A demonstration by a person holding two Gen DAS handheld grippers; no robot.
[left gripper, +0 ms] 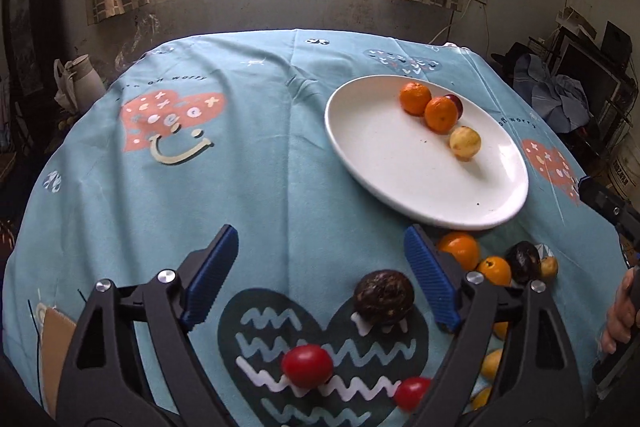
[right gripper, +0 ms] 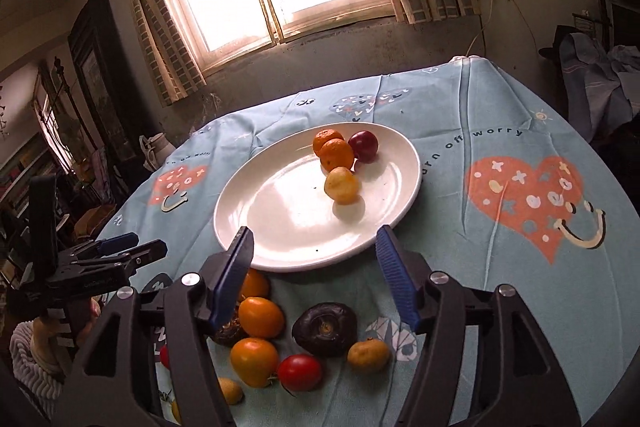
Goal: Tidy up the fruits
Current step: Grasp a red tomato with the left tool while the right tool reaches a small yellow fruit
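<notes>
- Both tongs, left gripper (left gripper: pixel 324 275) and right gripper (right gripper: pixel 316 267), hang released and empty above the table (left gripper: pixel 260 167), ready to pick.
- White plate (right gripper: pixel 280 247) toward the far edge collects four fruits.
- Loose fruits (right gripper: pixel 260 315) wait at the near edge.

From my left wrist view, the dark red fruit (left gripper: pixel 456 103) on the plate (left gripper: pixel 384 167) hides behind an orange (left gripper: pixel 441 115); near the table's (left gripper: pixel 260 187) front edge, yellow fruits (left gripper: pixel 492 363), possibly lemons, sit half-hidden behind my finger.
</notes>
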